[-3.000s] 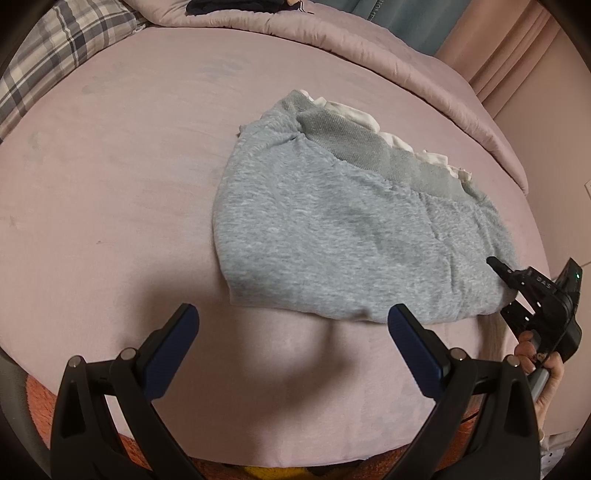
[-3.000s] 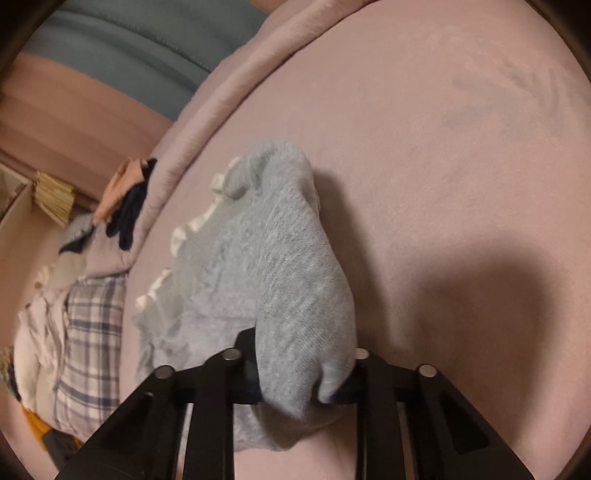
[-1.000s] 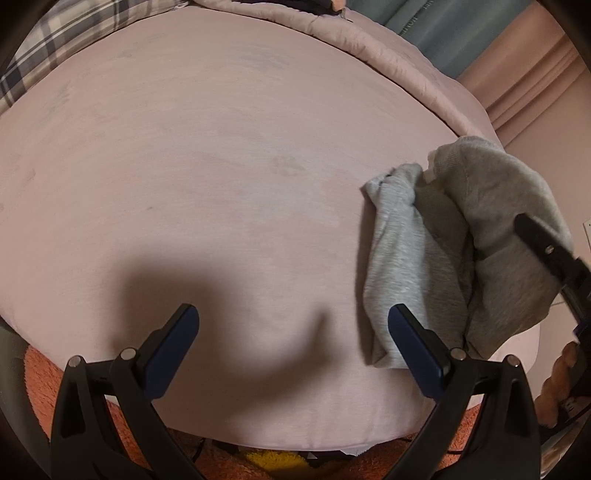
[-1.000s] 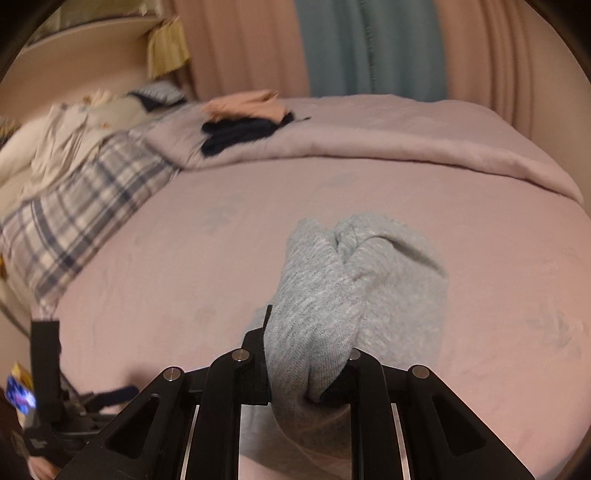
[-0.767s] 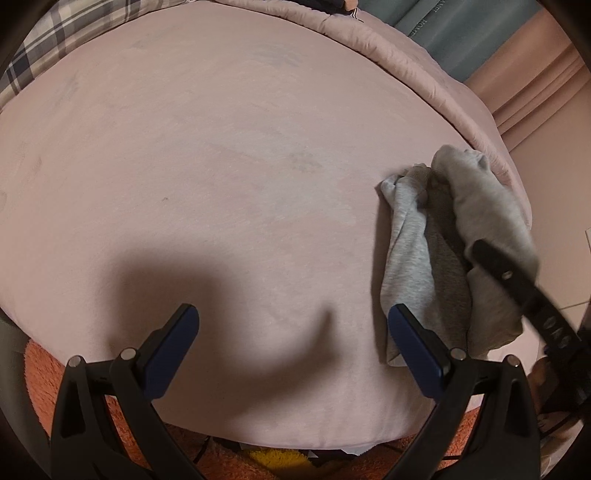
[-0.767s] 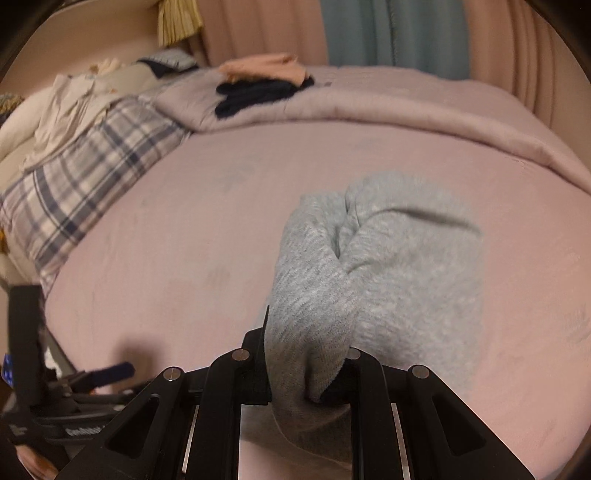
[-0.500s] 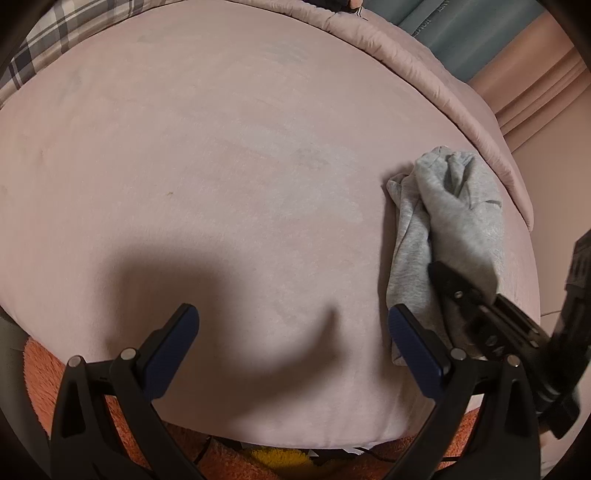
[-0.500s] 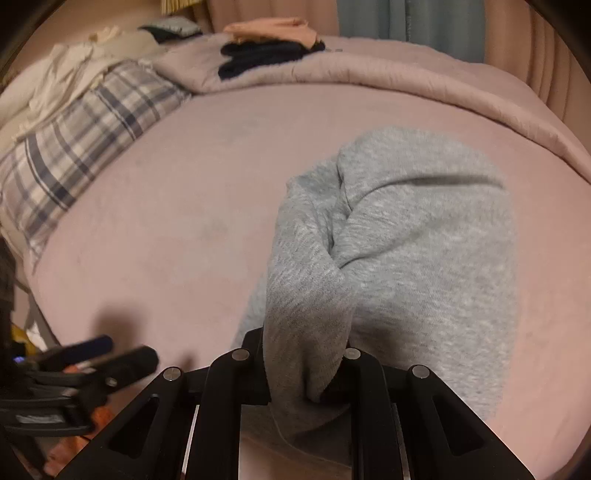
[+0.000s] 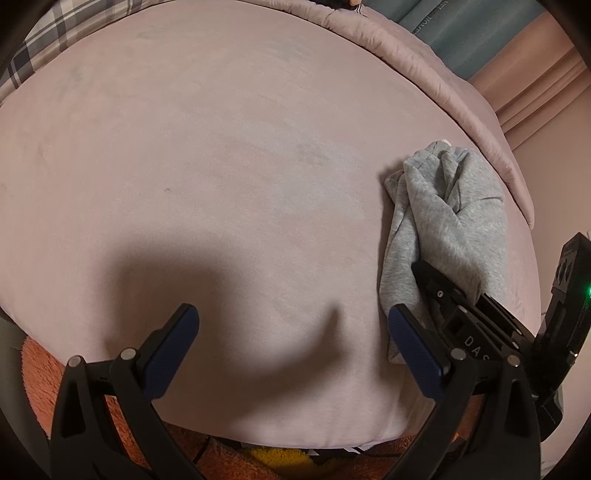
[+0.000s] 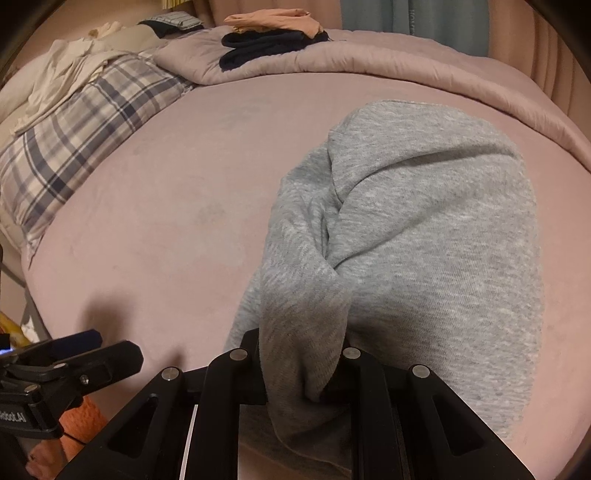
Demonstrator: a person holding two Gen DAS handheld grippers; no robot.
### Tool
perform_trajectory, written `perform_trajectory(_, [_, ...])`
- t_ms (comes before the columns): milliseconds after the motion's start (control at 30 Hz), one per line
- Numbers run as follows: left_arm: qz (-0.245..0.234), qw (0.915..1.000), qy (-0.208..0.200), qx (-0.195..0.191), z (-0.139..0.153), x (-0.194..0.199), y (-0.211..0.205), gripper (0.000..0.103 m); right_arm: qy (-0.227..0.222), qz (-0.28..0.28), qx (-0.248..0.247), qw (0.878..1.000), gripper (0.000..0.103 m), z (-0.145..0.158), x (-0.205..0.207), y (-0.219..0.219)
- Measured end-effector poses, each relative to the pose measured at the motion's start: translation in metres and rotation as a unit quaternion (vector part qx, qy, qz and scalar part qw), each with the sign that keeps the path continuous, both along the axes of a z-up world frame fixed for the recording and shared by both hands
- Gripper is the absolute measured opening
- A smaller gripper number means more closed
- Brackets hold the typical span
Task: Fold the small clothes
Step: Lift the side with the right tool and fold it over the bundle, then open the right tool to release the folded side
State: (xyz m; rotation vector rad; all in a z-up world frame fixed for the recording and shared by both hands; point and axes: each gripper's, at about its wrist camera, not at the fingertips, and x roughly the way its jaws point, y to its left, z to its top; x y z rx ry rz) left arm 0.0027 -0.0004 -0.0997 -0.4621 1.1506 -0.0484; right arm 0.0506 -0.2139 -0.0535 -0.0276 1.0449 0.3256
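A home bedroom — pink-sheeted bed [image 10: 166, 206], plaid pillow [image 10: 74, 147], rumpled duvet [image 10: 369, 59], curtains [image 10: 436, 18].

A small grey marl sweatshirt [image 10: 424, 229] lies bunched and loosely folded near the right edge of a pink bed [image 9: 221, 166], one gathered end lifted off the sheet, fabric creased into overlapping folds.

The left claw [image 9: 291, 347] points steeply downward with its two blue-padded fingers [image 9: 171, 341] spread wide apart and nothing between them. The right claw [image 10: 301, 363] also tilts steeply downward, its black fingers drawn close together and pinching a bunch of the grey garment [image 10: 424, 236]. From the left wrist view, the right claw sits low at the right side, just beside the left claw's right finger.
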Motion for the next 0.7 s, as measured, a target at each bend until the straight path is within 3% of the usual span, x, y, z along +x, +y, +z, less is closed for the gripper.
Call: perform_trajectory(700, [-0.003, 0.9998, -0.018, 0.008, 0.012, -0.01, 0.0, 0.102, 0.005, -0.003, 0.035, 0.999, 0.022, 0.004, -0.004, -0.016])
